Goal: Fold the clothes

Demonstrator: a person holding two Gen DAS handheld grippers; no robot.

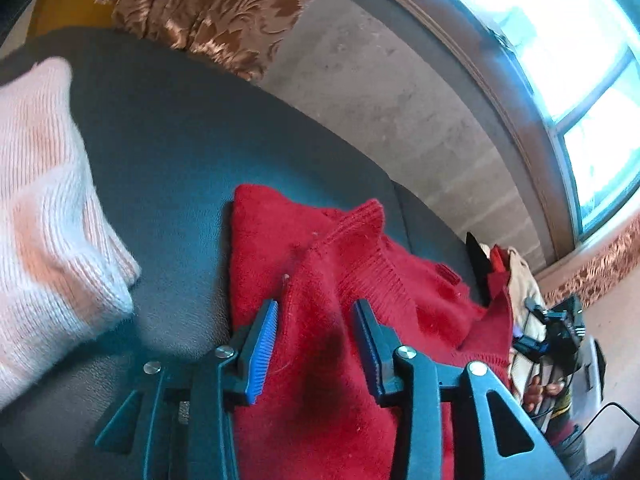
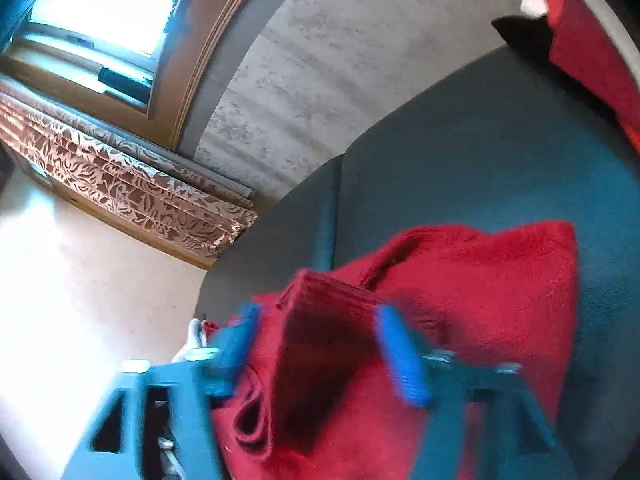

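Red sweater (image 1: pixel 320 264) between both jaws, each set spread wide, gripping nothing; spread rumpled over dark sofa seat (image 1: pixel 172 148), ribbed hem upturned, not squared. Pink knit (image 1: pixel 44 216) alongside looks folded. More clothes (image 1: pixel 516 280) heaped beyond.

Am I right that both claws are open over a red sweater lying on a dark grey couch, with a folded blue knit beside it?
Not quite: the left wrist view shows the folded knit is pale pink, not blue. Both claws, left and right, are open over the red sweater on the grey couch.
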